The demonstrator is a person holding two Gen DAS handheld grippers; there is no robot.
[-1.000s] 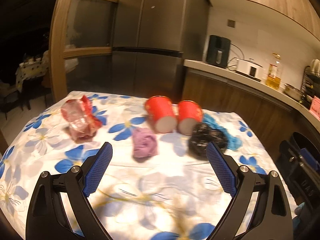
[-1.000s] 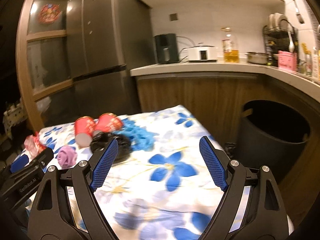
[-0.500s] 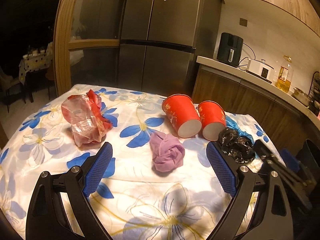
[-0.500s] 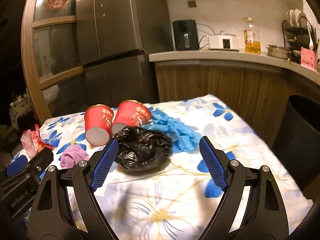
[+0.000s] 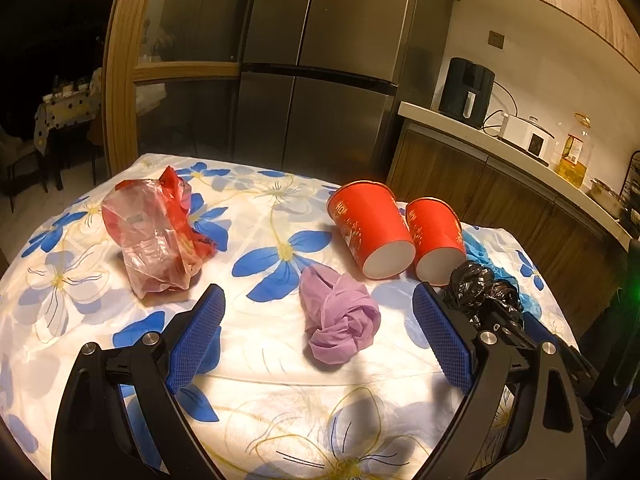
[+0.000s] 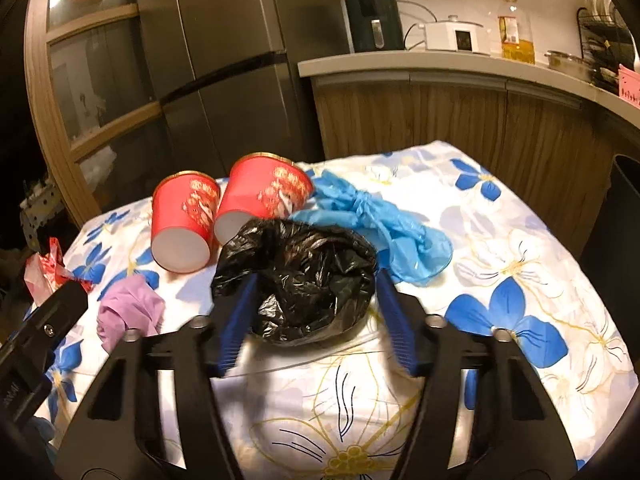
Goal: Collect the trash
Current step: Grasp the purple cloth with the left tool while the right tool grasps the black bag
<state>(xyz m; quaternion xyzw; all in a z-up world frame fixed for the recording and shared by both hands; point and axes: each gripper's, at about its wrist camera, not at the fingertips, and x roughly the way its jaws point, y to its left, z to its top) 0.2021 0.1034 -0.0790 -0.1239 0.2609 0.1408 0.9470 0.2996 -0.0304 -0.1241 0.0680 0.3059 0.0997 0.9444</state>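
Trash lies on a table with a flowered cloth. A crumpled black bag sits between the blue pads of my right gripper, whose jaws stand open around it, apparently not squeezing it. Behind it lie two red paper cups on their sides and a blue glove. My left gripper is open and empty, just above the cloth. A purple crumpled wad lies between and just beyond its pads. A red-and-clear plastic bag lies to the left.
A dark trash bin stands right of the table. A steel fridge and a wooden counter with appliances stand behind. The left gripper's body shows at the left edge of the right wrist view.
My right gripper has moved forward until its pads flank the black bag, and its jaws have narrowed. My left gripper has moved closer to the purple wad, still wide open.
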